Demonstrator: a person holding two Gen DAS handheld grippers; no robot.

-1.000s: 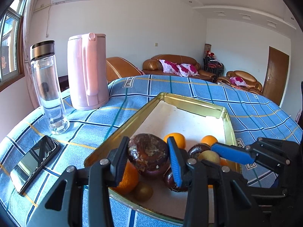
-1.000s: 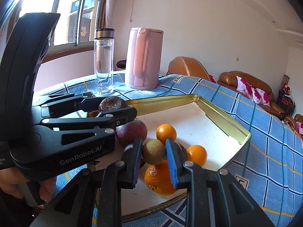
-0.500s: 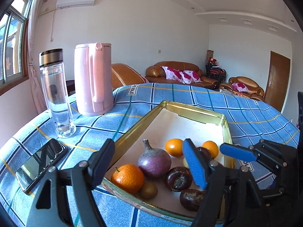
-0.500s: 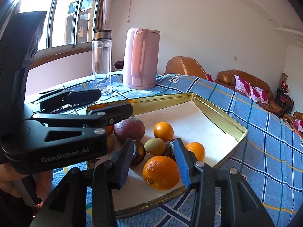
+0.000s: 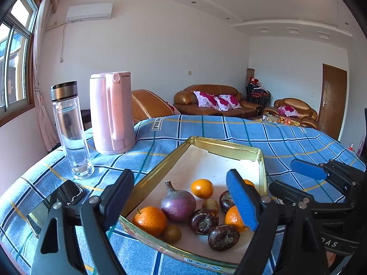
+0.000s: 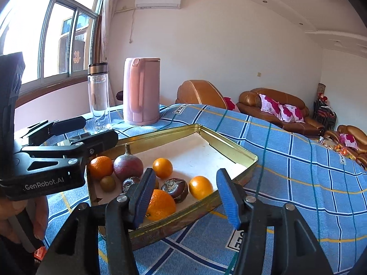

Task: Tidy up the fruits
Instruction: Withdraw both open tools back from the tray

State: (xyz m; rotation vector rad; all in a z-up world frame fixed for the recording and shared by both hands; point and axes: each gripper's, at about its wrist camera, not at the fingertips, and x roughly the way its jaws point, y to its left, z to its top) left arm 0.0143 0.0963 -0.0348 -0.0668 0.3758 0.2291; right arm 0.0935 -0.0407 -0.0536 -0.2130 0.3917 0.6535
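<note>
Releasing is the step in hand: both grippers hang over the near end of the gold tray (image 5: 262, 160) with nothing between their fingers. The left gripper (image 5: 183, 197) has its jaws spread wide and opening further, and the purple fruit (image 5: 178, 204) sits below them on the tray floor beside a large orange (image 5: 149, 220). The right gripper (image 6: 185, 194) is also opening and empty, poised above another orange (image 6: 160, 204) and a dark brown fruit (image 6: 175, 189) near the tray's front rim.

All the fruit visible lies clustered at the tray's near end on the desk (image 5: 206, 128), and its far half is bare. Judging from that, the next move calls for choosing a piece, lowering open fingers around it and spreading the pile or grouping like with like.

A second ago the left fingers were clamped on the purple fruit and the right on a small greenish one; both fruits are now set down, and both grippers have drawn back and up.
</note>
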